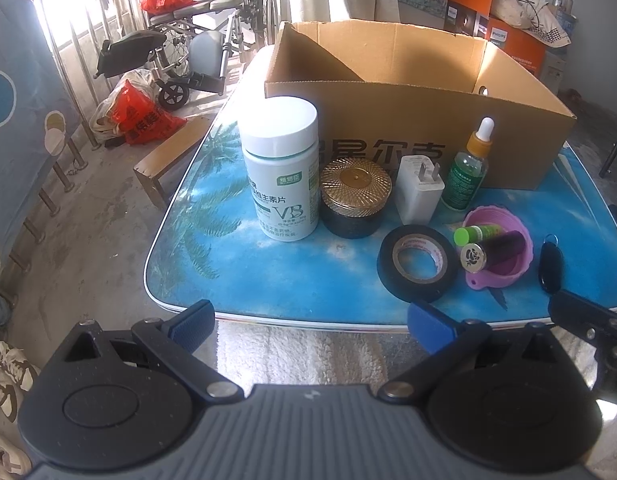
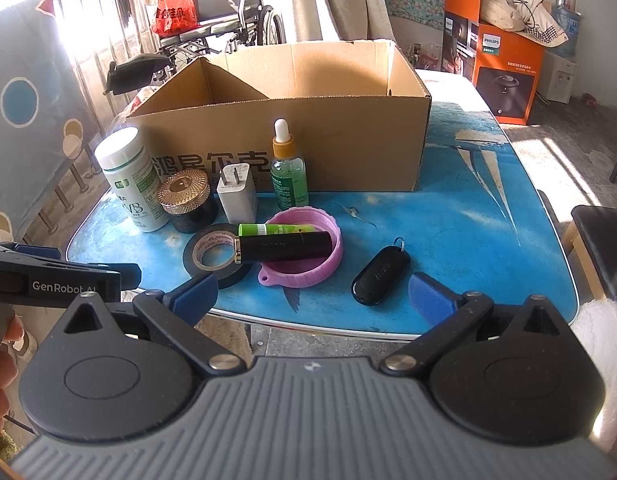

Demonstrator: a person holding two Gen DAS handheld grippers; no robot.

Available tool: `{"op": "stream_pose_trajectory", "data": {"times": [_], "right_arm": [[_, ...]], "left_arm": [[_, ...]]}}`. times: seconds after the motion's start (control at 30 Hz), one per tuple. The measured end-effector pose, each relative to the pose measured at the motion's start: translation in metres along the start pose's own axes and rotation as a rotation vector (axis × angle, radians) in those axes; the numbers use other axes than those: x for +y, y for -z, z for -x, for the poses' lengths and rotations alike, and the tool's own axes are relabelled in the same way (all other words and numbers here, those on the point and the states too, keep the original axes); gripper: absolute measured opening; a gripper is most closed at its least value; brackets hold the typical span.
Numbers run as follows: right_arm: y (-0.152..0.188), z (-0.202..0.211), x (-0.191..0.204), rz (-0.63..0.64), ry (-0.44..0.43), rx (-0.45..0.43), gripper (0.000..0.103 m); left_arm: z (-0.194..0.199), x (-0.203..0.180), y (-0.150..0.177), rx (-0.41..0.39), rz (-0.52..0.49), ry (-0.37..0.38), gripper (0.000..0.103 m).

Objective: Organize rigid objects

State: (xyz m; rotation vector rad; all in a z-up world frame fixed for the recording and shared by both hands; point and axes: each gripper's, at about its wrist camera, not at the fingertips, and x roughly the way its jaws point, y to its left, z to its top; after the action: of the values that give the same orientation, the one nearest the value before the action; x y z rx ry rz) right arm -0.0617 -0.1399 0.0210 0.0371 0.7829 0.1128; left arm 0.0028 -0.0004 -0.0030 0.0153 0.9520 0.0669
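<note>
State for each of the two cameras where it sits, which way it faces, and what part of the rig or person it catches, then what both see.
Left wrist: on the left gripper, at the table's near edge, facing the white bottle and cardboard box; the right gripper's tip shows at right.
Right wrist: on the right gripper, further right, facing the pink lid and key fob; the left gripper and fingers show at left.
Shared: box, bottle, black tape, table.

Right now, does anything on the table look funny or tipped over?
Yes. Two little tubes, a green one and a black one, lie on their sides across the pink bowl, poking over its rim. Everything else stands upright or lies flat.
</note>
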Motion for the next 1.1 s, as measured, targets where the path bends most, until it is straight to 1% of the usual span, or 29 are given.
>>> {"op": "stream_pose_trajectory", "data": {"times": [0.87,1.1], "right_arm": [[-0.0009,-0.0004,0.0000,-0.005,-0.005,-0.006,0.102],[-0.0032,-0.0032,-0.0075,-0.022,-0.011,-0.008,0.102]], "left_arm": [[-0.0017,-0.0011,0.0007,0.006,-0.001,-0.001,0.103],[-0.0059,-0.0043,-0.0004,0.012,-0.014,0.001,0.103]]}}
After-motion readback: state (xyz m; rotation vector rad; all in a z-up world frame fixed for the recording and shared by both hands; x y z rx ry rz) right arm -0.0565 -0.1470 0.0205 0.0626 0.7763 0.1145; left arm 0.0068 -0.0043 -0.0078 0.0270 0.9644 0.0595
